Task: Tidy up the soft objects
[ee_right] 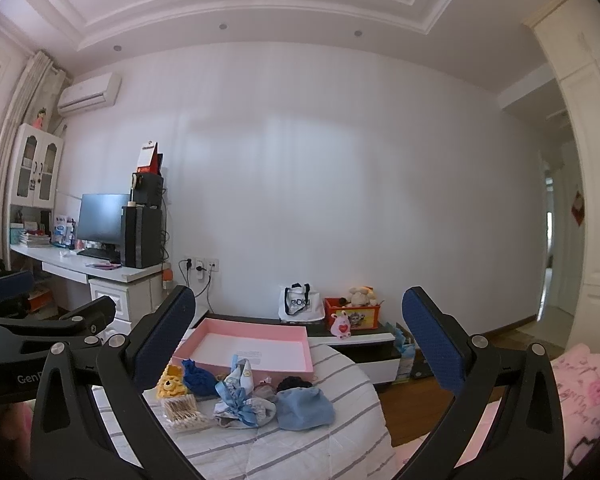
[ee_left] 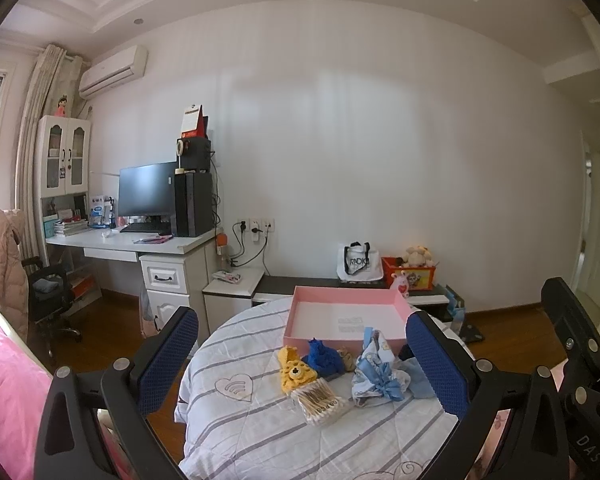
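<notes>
1. Left claw (ee_left: 300, 364): spread wide, nothing between the blue pads, hovering above the near edge of the round cloth-covered surface (ee_left: 240, 432).
2. Right claw (ee_right: 300, 344): likewise spread and empty, hanging just right of the left one; its black frame shows at the right edge of the left wrist view.
3. Straight ahead of both and below: a heap of soft things on the surface, just short of the pink tray (ee_left: 348, 300), which sits at the far side, open and empty.
4. In the heap, left to right: yellow knitted toy (ee_left: 296, 370), dark blue knit (ee_left: 322, 356), pale blue bow bundle (ee_left: 376, 380), light blue hat (ee_right: 304, 408). Bag of cotton swabs (ee_left: 320, 404) nearest, touching the yellow toy.
5. Yellow toy's long axis running near-to-far; bow bundle likewise, roughly.
6. Probably nearer the left claw: toy and dark knit. Probably nearer the right claw: the hat, at the right end.
7. Tight packing, pieces touching; open striped cloth in front for a descent, the surface's right edge close beyond the hat, floor below.
</notes>
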Demonstrator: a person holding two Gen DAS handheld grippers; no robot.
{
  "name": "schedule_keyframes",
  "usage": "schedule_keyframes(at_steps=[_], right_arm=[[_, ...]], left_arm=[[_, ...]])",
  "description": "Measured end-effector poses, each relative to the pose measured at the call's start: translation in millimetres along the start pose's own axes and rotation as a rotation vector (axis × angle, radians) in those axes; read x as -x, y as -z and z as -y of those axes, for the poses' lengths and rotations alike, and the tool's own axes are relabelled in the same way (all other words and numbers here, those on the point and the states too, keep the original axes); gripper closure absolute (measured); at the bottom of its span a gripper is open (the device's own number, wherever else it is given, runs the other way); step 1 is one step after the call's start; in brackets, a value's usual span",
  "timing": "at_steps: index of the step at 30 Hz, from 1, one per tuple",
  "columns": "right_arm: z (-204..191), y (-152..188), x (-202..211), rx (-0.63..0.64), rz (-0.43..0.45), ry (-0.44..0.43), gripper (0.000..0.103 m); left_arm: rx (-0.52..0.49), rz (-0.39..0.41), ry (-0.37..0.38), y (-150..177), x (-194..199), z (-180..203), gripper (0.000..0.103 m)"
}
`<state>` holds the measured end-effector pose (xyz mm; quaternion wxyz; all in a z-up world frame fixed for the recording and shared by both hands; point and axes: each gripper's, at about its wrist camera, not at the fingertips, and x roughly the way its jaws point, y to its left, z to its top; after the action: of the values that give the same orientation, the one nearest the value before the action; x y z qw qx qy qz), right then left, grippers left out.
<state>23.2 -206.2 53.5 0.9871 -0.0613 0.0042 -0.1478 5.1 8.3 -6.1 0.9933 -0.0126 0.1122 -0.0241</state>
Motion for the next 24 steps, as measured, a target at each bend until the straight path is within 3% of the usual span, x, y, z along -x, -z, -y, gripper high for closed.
schedule_keyframes(at_steps=[24], right_arm=[[3.4,-0.3,-0.7,-0.01,-0.007,-0.01,0.0]], left_arm=[[-0.003,0.009,-0.001,0.3,3.6,-1.4,0.0]])
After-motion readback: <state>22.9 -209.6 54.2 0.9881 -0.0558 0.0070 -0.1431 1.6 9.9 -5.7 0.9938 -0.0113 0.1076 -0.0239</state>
